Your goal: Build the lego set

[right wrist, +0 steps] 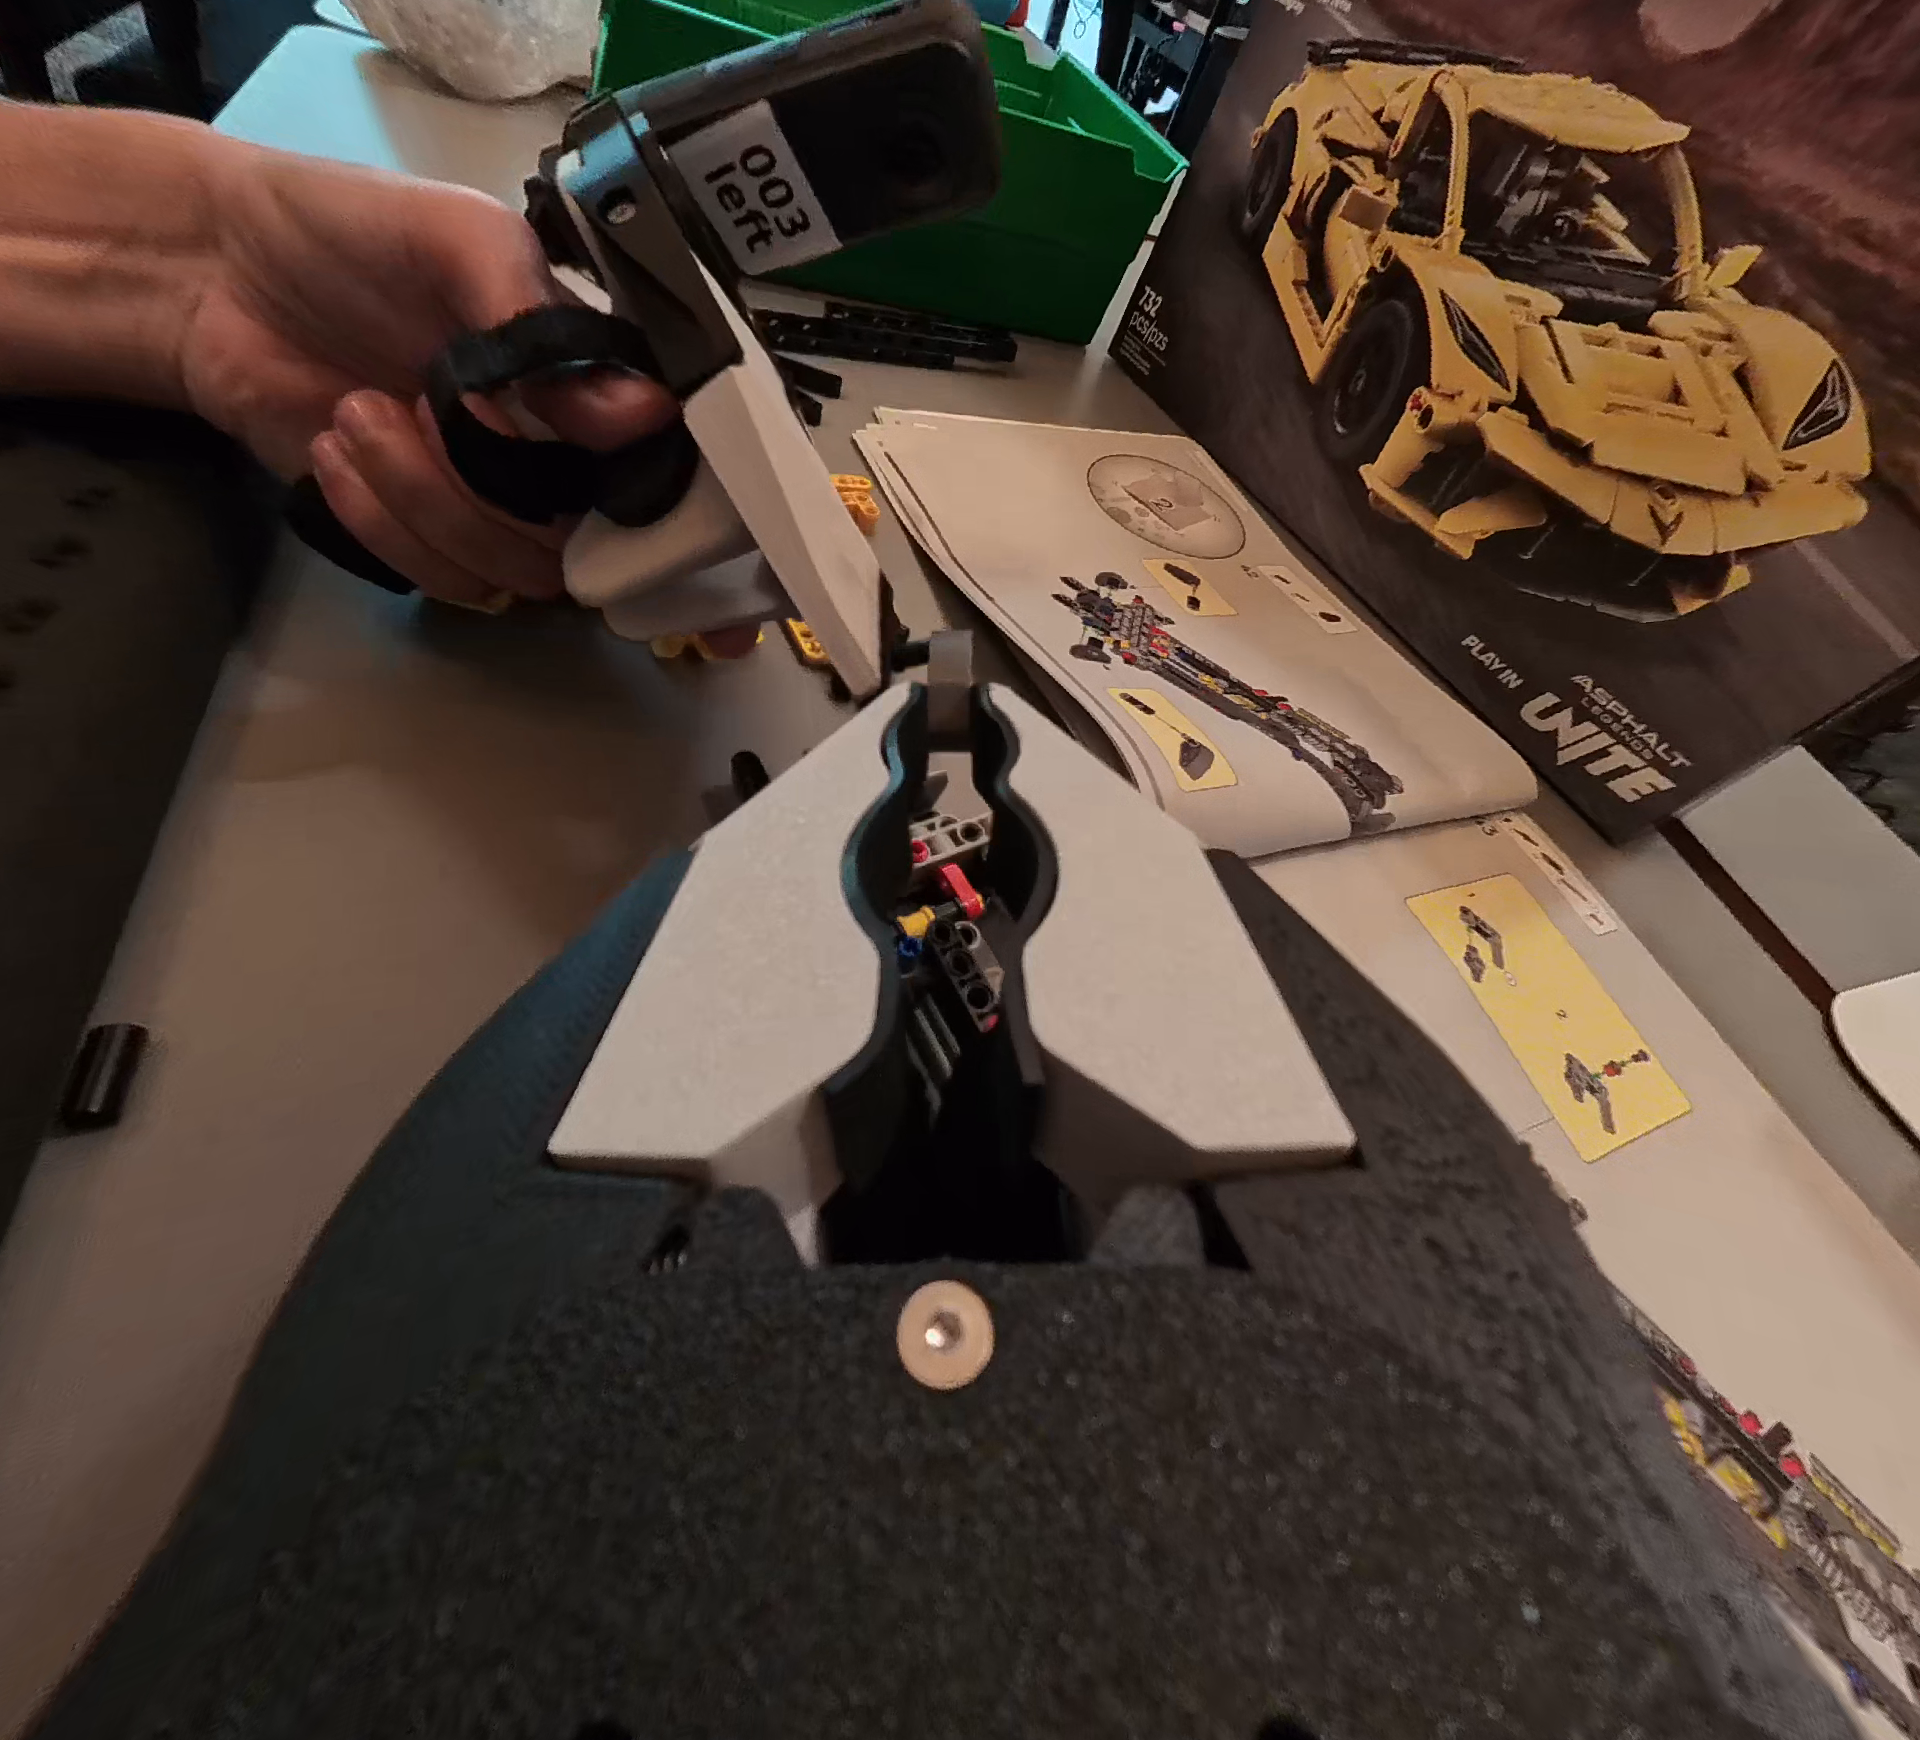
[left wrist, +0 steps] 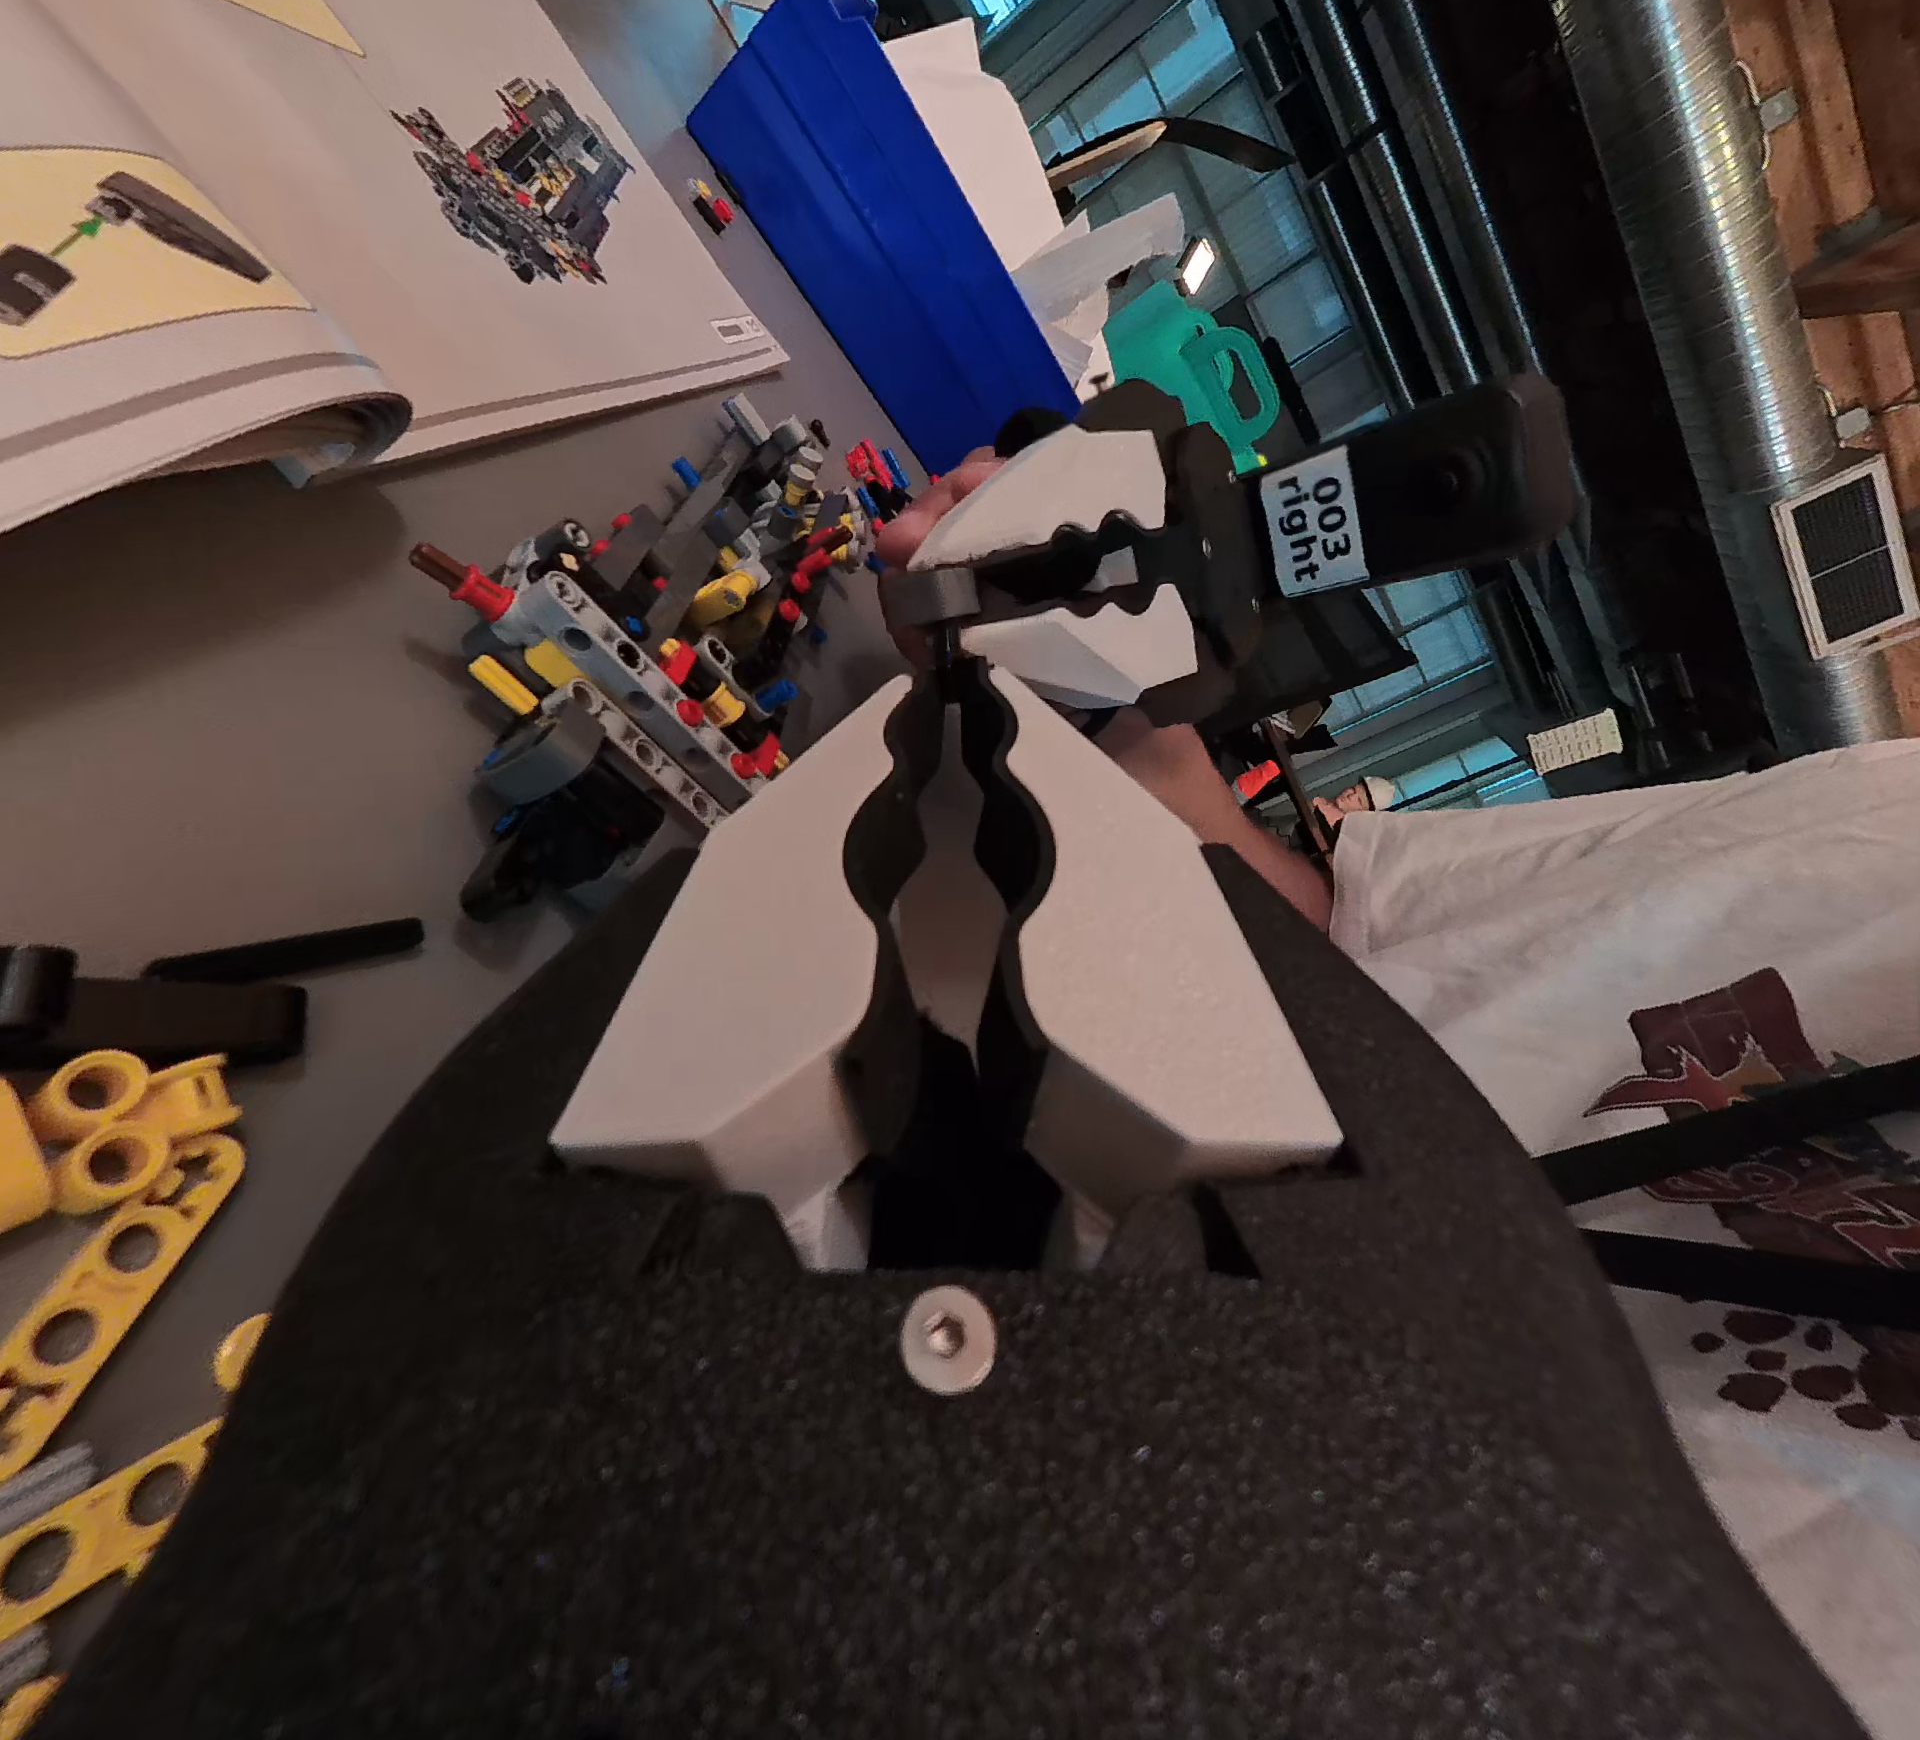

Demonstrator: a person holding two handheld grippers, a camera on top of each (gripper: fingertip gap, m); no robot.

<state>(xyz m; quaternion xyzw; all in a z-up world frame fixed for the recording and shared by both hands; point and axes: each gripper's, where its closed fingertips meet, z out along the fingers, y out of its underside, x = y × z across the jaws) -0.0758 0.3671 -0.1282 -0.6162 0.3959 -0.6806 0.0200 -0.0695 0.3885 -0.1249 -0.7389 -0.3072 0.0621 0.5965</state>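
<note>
My left gripper (left wrist: 951, 695) is shut on a small black pin (left wrist: 951, 648). The pin's tip meets a grey round lego piece (left wrist: 925, 599) held in my right gripper (left wrist: 940, 604), above the table. In the right wrist view, my right gripper (right wrist: 948, 703) is shut on that grey piece (right wrist: 948, 660). The left gripper (right wrist: 871, 674) comes in from the left with the black pin (right wrist: 912, 651) at its tip. The part-built lego chassis (left wrist: 644, 641) lies on the table behind; it also shows through the right fingers' gap (right wrist: 956, 921).
An open instruction booklet (left wrist: 416, 184) (right wrist: 1195, 630) lies beyond the chassis. Yellow beams (left wrist: 104, 1223) and black parts (left wrist: 156, 994) lie at the left. A blue bin (left wrist: 883, 236), a green bin (right wrist: 1039, 163) and the set's box (right wrist: 1558, 288) stand around. A person's hand (right wrist: 343, 340) holds the left gripper. Left and right tips are no more than a few centimetres apart.
</note>
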